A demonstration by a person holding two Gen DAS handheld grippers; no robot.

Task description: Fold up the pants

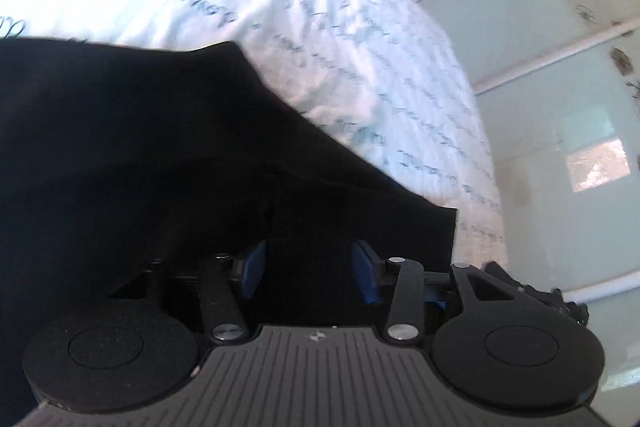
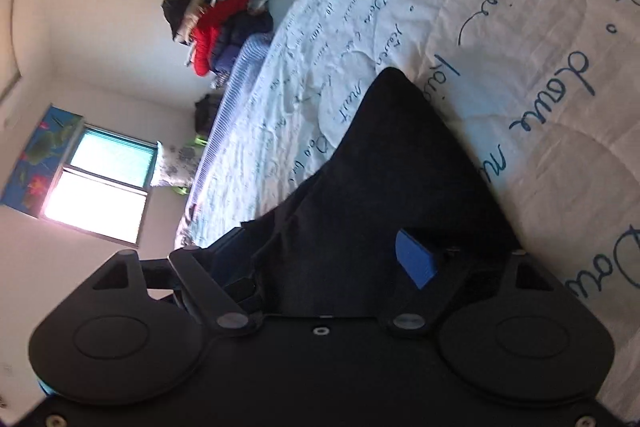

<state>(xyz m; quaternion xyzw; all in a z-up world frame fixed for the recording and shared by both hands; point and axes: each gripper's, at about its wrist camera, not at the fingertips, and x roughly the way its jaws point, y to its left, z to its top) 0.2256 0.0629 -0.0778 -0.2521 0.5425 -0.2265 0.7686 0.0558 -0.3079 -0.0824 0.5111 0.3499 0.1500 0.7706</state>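
The black pants (image 1: 140,147) lie on a white bedspread with blue script (image 1: 320,7). In the left wrist view my left gripper (image 1: 308,271) has its blue pads (image 1: 366,275) apart, with black cloth lying between and over them. In the right wrist view the pants (image 2: 392,155) rise in a peak over my right gripper (image 2: 332,267). One blue pad (image 2: 416,259) shows; the other finger is buried under the cloth. Both jaws stand apart with cloth between them; whether the pads grip the cloth is not visible.
The bedspread (image 2: 520,27) fills most of the right wrist view. A heap of clothes (image 2: 224,19) sits at the bed's far end, by a white wall and a window (image 2: 100,183). Glass wardrobe doors (image 1: 560,107) stand beside the bed's edge.
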